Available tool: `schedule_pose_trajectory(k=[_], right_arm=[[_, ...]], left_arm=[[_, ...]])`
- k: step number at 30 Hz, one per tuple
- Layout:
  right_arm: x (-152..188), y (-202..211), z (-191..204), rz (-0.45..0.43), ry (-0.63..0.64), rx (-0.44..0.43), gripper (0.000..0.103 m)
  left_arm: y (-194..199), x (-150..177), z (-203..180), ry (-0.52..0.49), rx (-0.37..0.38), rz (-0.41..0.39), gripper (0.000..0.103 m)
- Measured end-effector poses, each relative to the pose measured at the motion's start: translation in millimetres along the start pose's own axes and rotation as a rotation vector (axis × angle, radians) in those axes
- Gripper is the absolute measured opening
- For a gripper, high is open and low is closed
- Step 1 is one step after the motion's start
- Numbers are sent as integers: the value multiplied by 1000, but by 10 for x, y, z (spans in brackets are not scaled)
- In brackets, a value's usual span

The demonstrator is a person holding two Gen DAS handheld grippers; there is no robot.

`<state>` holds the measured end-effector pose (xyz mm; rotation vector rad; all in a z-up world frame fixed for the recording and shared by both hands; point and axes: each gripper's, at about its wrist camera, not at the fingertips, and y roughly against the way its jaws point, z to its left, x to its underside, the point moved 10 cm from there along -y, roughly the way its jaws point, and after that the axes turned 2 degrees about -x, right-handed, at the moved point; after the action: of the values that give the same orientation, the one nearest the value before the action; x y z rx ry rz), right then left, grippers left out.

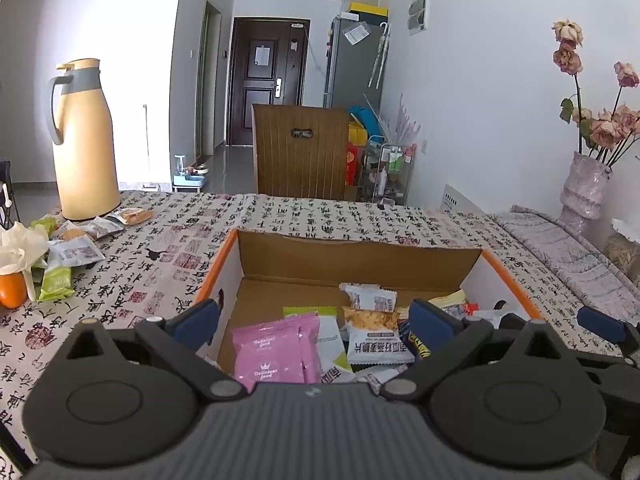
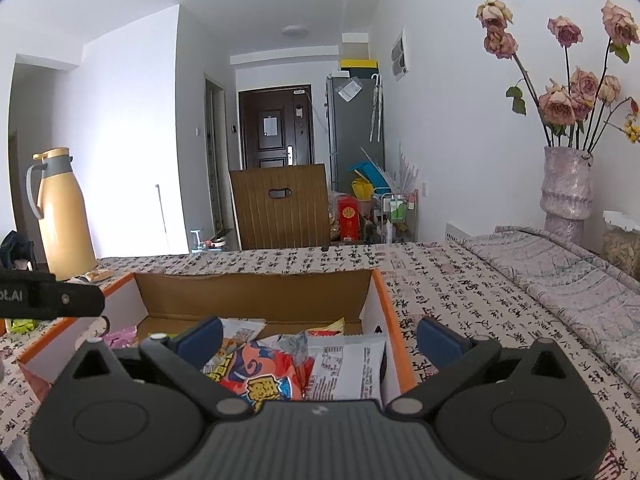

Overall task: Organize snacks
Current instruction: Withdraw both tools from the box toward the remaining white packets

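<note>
An open cardboard box [image 1: 360, 252] with an orange rim stands on the patterned tablecloth and holds several snack packets. My left gripper [image 1: 312, 320] hangs open over the box's left part, above two pink packets [image 1: 276, 348] and an orange crisps packet [image 1: 372, 320]; nothing is between its pads. My right gripper [image 2: 320, 340] is open over the same box [image 2: 394, 320], at its right part, above a red-orange packet [image 2: 272, 376] and a white packet [image 2: 348, 372]. Each gripper's outer finger reaches past a side wall. More loose packets [image 1: 72, 248] lie on the cloth at the far left.
A tall yellow thermos [image 1: 80, 140] stands at the back left beside the loose packets, with an orange [image 1: 12, 288] near the left edge. A vase of dried roses [image 2: 568, 188] and folded cloth [image 2: 580, 280] sit at the right. A wooden chair back [image 1: 300, 148] rises behind the table.
</note>
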<state>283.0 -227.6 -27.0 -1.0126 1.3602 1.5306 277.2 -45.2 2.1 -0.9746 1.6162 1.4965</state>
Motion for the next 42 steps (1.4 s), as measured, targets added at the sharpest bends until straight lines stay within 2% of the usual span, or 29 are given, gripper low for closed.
schedule_pose_trajectory(k=[8,17,35,42], right_arm=[[-47,215,16,-2,14,0,103],[147,436,-11,49,5,-2,103],[744,770,-45,181,3,-32,103],[873,744,-45,235,26,-28,103]], left_arm=[[213,-78,-35,-13,4,-23,103],[413,12,96,-6,-14,-16,103],[523,736,588,-12,-61,97,103],[411,944,715,3,-76,125,103]])
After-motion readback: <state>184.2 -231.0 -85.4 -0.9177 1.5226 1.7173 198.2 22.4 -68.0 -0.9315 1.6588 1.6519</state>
